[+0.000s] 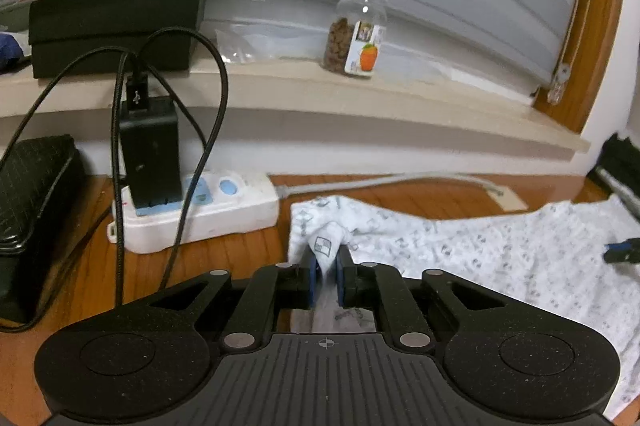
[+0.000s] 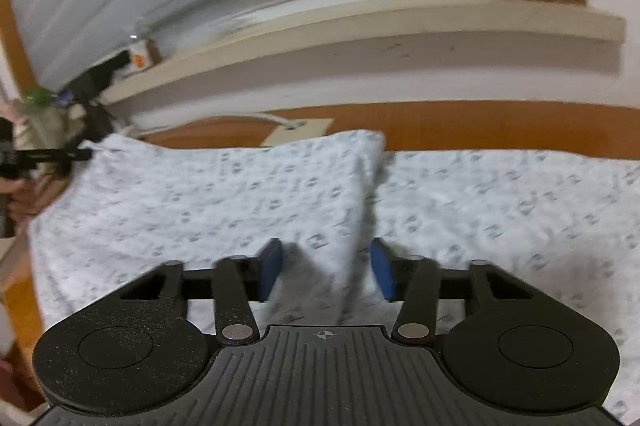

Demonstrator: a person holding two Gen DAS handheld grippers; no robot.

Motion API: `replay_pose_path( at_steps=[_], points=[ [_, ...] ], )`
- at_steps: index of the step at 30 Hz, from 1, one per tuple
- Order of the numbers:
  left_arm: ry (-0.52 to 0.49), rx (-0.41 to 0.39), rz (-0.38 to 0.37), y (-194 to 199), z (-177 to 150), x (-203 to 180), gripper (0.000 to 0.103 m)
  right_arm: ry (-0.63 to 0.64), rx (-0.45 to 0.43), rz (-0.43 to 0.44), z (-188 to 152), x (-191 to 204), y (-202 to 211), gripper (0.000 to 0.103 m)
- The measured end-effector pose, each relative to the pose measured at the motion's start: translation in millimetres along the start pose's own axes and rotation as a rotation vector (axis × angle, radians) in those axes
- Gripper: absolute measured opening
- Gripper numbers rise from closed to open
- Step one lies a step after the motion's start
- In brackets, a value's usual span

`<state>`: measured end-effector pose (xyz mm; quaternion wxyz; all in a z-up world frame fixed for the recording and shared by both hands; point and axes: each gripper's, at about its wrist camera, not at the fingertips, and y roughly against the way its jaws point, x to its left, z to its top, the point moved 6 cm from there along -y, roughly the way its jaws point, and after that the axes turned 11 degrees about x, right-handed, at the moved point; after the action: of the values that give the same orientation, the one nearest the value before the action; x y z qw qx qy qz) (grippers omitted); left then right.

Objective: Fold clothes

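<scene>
Wooden table (image 1: 248, 250) under a grey-blinded window sill (image 1: 280, 81), left gripper (image 1: 325, 268) pinching the cloth (image 1: 480, 246), right gripper (image 2: 326, 268) fingers apart over it, gripping nothing, power strip (image 1: 200, 209), jar (image 1: 358, 29)

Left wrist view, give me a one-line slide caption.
Left gripper pinching a corner of the patterned white cloth on a wooden table, beside a power strip.

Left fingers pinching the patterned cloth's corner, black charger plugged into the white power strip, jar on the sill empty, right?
Not quite: the jar on the sill holds brown pellets, as the left wrist view shows. The left gripper does pinch the patterned cloth, and the black charger sits in the white power strip.
</scene>
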<state>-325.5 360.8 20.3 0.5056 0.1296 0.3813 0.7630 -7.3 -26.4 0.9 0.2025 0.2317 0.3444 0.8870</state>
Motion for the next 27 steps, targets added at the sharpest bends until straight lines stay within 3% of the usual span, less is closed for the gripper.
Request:
replay_pose_path(
  at_steps=[1,6,7,9,11,14,18,19,20,22,25,27],
  points=[
    [-0.001,0.005,0.006,0,0,1,0.011,-0.002,-0.012,0.006,-2,-1,4,0.003],
    [0.025,-0.029,0.029,17,4,0,0.018,-0.012,-0.082,0.010,-8,1,43,0.003],
    [0.025,-0.043,0.038,22,6,-3,0.019,-0.012,-0.080,-0.005,-9,1,45,0.006],
    [0.024,-0.095,0.029,34,13,-15,0.034,-0.009,-0.047,-0.027,-9,-1,37,0.017],
    [0.005,-0.131,-0.010,42,19,-34,0.043,-0.022,-0.039,-0.023,-3,-5,28,0.043],
    [-0.062,-0.117,-0.075,35,19,-70,0.047,-0.091,-0.047,0.018,19,-16,13,0.048],
    [-0.133,-0.067,-0.152,3,10,-112,0.054,-0.177,0.007,0.025,52,-36,-30,0.052],
    [-0.151,-0.056,-0.169,-7,8,-121,0.054,-0.190,0.011,0.022,57,-40,-39,0.051],
    [-0.157,-0.044,-0.185,-14,5,-127,0.054,-0.195,0.005,0.025,62,-42,-44,0.043],
    [-0.169,-0.020,-0.217,-29,-1,-139,0.055,-0.196,-0.023,0.006,71,-47,-50,0.005],
    [-0.186,0.007,-0.240,-44,-7,-148,0.058,-0.174,-0.125,-0.081,76,-51,-37,0.004],
    [-0.206,0.022,-0.226,-52,-12,-148,0.062,-0.133,-0.124,-0.105,72,-46,-29,0.013]
  ],
)
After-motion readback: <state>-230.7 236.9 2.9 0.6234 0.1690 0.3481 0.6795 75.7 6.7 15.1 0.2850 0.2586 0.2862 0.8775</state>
